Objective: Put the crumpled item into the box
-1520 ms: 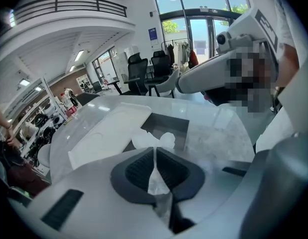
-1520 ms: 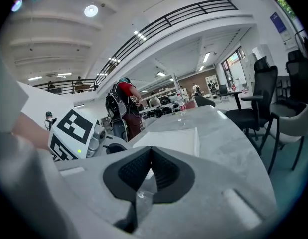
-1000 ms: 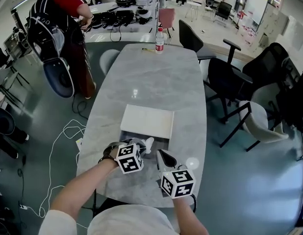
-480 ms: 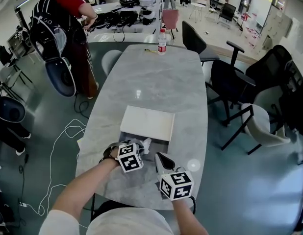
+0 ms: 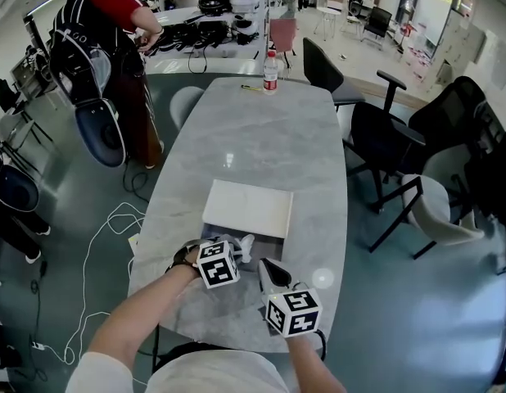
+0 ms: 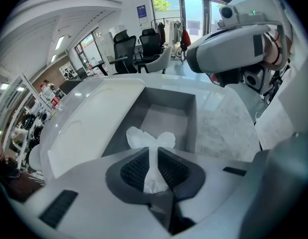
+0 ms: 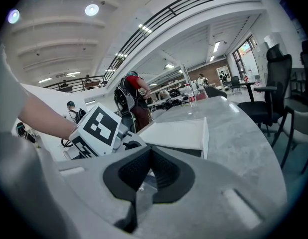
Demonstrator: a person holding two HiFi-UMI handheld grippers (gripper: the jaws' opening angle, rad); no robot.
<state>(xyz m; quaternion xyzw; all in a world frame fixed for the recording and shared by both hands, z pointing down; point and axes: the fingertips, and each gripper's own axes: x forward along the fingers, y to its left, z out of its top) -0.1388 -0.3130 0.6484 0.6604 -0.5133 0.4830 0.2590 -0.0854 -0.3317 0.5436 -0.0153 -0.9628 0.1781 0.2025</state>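
Note:
A crumpled white paper (image 6: 150,139) is pinched between the pads of my left gripper (image 6: 155,156), whose jaws are opening slightly. The paper's free end flares out over the grey inside of the open box (image 6: 166,123). The box's white lid (image 6: 99,118) lies flat beyond it. From the head view, the left gripper (image 5: 237,248) hovers at the box's near edge (image 5: 265,244) with the paper (image 5: 246,242) sticking out. My right gripper (image 5: 265,264) is just right of it, shut and empty (image 7: 150,156), above the grey marble table (image 5: 261,137).
A water bottle (image 5: 270,70) stands at the table's far end. Black office chairs (image 5: 376,137) line the right side. A person in red (image 5: 106,23) works at the back left, and white cables (image 5: 106,228) lie on the floor to the left.
Both grippers stay almost where they were, at the box's near edge. The right gripper has drifted slightly towards me. The paper remains in the left jaws.

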